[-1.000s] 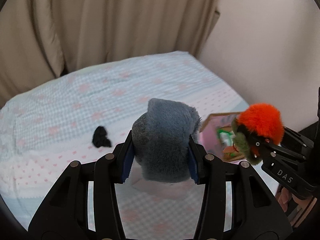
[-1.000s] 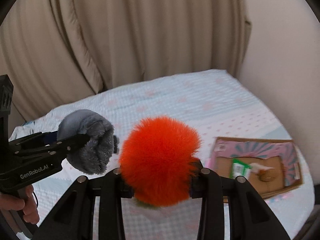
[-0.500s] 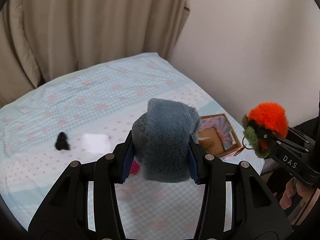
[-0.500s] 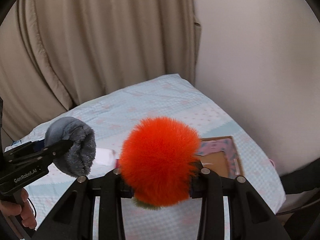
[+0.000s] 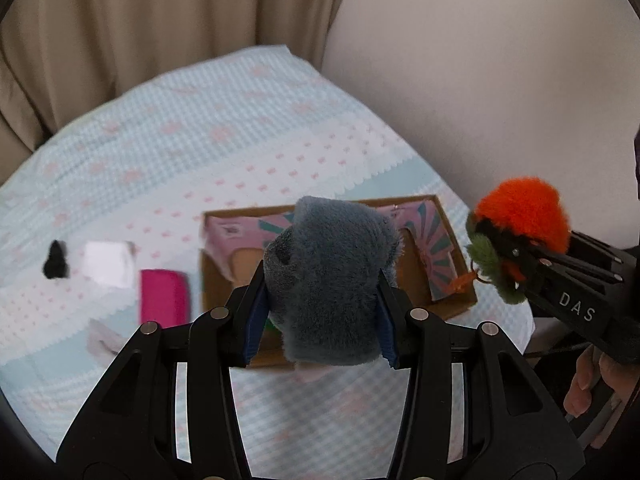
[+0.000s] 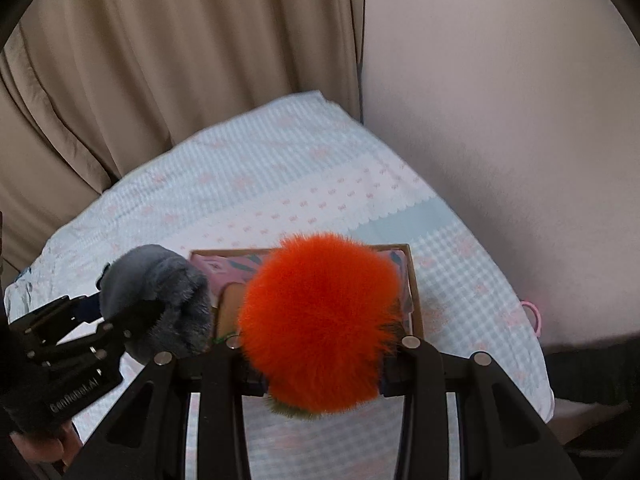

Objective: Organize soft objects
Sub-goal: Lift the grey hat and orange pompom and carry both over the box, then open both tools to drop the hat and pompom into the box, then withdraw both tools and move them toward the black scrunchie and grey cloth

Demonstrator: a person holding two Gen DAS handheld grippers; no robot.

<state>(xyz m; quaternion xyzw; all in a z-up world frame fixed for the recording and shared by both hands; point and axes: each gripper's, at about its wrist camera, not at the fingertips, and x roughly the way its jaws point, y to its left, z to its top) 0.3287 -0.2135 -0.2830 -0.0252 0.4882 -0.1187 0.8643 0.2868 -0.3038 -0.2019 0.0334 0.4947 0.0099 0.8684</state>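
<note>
We hold our left gripper point(image 5: 320, 316) pinched on a grey plush point(image 5: 332, 276) and our right gripper point(image 6: 316, 354) on an orange pompom point(image 6: 320, 320), above the cardboard box point(image 5: 456, 248) near the bed's point(image 5: 240, 140) right edge, beige curtain point(image 5: 160, 20) behind.

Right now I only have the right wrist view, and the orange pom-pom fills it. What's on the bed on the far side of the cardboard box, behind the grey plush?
Observer: A magenta folded cloth lies beside the cardboard box, apart from it.
Operator: Anything past that?
Observer: A white item lies next to the cloth, and a small black item lies beyond it.
Operator: Is the left hand-held gripper's grip OK?
Observer: On the left hand-held gripper, the blue pads press both sides of the grey plush.
</note>
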